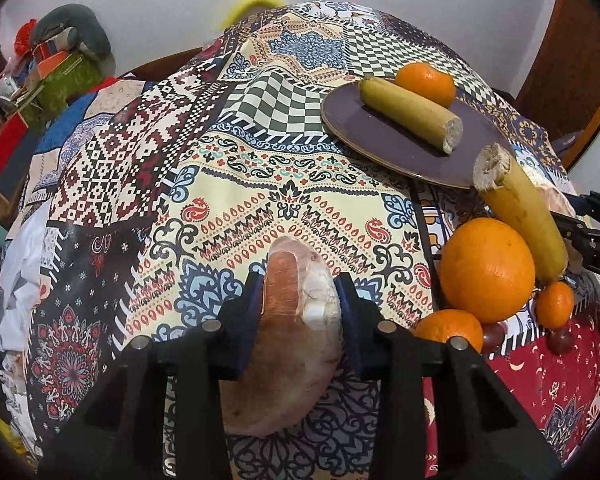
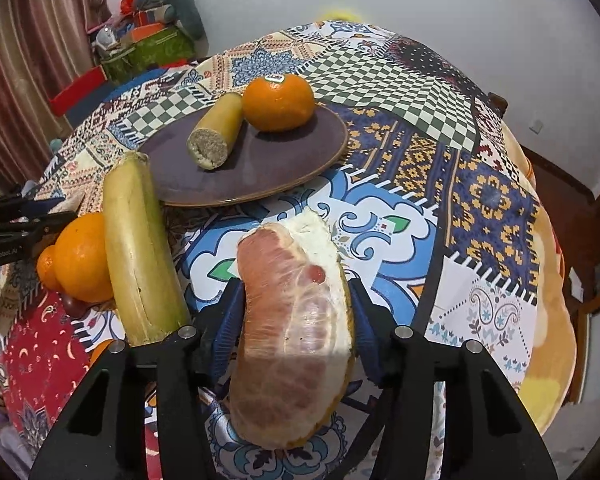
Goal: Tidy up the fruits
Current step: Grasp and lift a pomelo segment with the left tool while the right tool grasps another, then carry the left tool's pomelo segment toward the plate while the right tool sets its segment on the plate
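Observation:
My left gripper is shut on a pink pomelo wedge above the patterned tablecloth. My right gripper is shut on another pomelo wedge, just in front of the purple plate. The plate holds a cut banana half and a mandarin. A second banana half lies off the plate beside a big orange, small mandarins and grapes.
A patchwork tablecloth covers the round table. Cluttered boxes and a cushion stand at the back left. A wooden door frame is at the right. The table edge falls away on the right.

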Demonstrator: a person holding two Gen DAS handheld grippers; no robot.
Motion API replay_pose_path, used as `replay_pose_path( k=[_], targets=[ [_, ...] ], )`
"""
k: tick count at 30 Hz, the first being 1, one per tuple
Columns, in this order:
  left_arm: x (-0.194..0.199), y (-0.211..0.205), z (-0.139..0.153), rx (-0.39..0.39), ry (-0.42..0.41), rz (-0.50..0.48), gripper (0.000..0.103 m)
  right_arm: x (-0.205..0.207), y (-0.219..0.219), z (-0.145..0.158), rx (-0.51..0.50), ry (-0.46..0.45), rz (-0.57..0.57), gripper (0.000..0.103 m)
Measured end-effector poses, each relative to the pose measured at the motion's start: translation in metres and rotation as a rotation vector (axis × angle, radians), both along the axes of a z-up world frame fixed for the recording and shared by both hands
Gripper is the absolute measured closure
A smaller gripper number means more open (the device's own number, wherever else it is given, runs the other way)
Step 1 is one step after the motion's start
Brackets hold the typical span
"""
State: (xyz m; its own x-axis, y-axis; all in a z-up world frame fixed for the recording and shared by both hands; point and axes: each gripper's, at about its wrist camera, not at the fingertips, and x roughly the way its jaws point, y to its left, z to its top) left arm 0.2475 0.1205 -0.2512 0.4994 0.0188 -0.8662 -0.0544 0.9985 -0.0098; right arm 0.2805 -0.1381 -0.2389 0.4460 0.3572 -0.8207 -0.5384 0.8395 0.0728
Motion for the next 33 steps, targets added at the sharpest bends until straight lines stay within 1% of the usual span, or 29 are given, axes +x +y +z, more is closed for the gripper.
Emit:
replay_pose_path(
  k=[5, 8, 12, 16, 17, 18, 19, 25, 33],
  targets=[
    [-0.01, 0.005, 0.01, -0.04, -0.013, 0.025, 0.067, -0.008, -0.013, 0.007, 0.055, 0.007, -0.029, 0.057],
    [-0.019, 0.008, 0.017, -0.057, -0.029, 0.039, 0.068, -0.015, -0.015, 0.014, 0.061, -0.012, -0.042, 0.057],
    [-0.03, 0.007, 0.034, -0.05, -0.072, 0.049, 0.069, -0.019, -0.018, 0.027, 0.081, -0.034, -0.045, 0.057],
    [-0.036, 0.004, 0.056, -0.076, -0.122, 0.039, 0.073, -0.023, -0.019, 0.042, 0.104, -0.068, -0.043, 0.057],
    [-0.037, 0.002, 0.06, -0.073, -0.133, 0.036, 0.075, -0.024, -0.018, 0.045, 0.108, -0.078, -0.042, 0.057],
    [-0.037, 0.0, 0.064, -0.075, -0.143, 0.031, 0.081, -0.025, -0.017, 0.049, 0.112, -0.089, -0.04, 0.057],
    [-0.037, -0.001, 0.068, -0.081, -0.153, 0.025, 0.083, -0.026, -0.017, 0.053, 0.115, -0.098, -0.038, 0.057],
    [-0.03, -0.013, 0.08, -0.082, -0.192, -0.003, 0.084, -0.026, -0.013, 0.065, 0.139, -0.129, -0.031, 0.057],
    [-0.015, -0.026, 0.089, -0.093, -0.229, -0.035, 0.084, -0.018, -0.008, 0.071, 0.162, -0.147, -0.036, 0.057]
  ],
)
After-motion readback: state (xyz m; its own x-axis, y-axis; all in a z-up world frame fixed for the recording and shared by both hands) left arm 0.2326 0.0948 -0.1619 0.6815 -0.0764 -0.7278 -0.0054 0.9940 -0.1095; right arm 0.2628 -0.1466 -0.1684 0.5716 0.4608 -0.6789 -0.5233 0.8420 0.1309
